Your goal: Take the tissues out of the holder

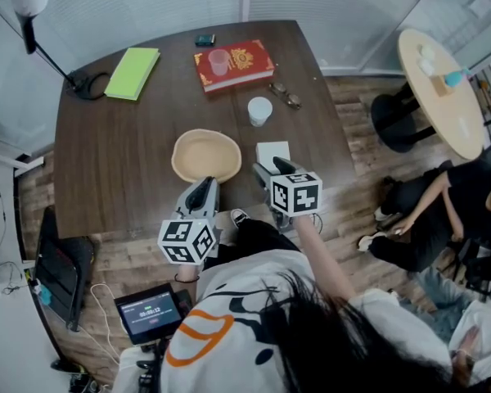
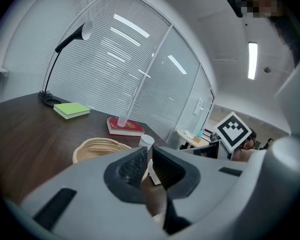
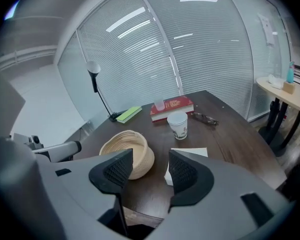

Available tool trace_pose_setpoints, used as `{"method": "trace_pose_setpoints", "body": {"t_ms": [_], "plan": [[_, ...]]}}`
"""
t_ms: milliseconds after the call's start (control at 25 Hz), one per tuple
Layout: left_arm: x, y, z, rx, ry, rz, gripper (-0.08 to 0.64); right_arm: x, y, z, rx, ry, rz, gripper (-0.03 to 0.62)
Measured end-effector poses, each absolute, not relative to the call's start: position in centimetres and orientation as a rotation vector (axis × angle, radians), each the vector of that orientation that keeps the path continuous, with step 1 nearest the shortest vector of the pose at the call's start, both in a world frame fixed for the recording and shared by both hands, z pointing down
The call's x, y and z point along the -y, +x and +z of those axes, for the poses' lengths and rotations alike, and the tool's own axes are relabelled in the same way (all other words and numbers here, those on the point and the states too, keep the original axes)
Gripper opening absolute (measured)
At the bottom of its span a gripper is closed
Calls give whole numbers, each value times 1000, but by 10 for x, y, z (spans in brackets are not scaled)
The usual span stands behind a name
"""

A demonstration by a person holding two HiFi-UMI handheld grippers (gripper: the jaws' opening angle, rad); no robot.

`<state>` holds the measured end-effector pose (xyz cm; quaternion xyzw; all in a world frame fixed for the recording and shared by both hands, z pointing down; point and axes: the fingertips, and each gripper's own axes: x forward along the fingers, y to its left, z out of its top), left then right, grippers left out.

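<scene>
Hovers at the near edge of the bench (image 1: 114, 162) with both tools. Shows the left tool (image 2: 146, 165) with jaws almost together, only a slit between, seemingly gripping nothing. Shows the right tool (image 3: 146, 170) with jaws apart and nothing between, facing the woven holder (image 3: 115, 143) and a white tissue (image 3: 190, 153) lying flat on the bench just right of it, nearer than the paper cup (image 3: 178, 125)
</scene>
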<state>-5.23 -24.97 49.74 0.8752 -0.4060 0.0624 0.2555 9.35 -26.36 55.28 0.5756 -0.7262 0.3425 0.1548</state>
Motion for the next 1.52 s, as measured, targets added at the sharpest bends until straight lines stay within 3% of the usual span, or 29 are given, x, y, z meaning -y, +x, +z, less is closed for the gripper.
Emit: {"method": "trace_pose_setpoints", "body": {"t_ms": [200, 280, 800, 1520], "plan": [[230, -64, 492, 1125, 2378, 156, 31, 247, 81, 534, 2130, 1667, 918, 68], [221, -69, 490, 1136, 2376, 150, 31, 240, 76, 528, 2150, 1674, 911, 28], [151, -102, 495, 1203, 2322, 130, 31, 180, 37, 515, 2238, 1616, 922, 12], [100, -81, 503, 1136, 2332, 171, 31, 124, 30, 518, 2257, 1554, 985, 12]]}}
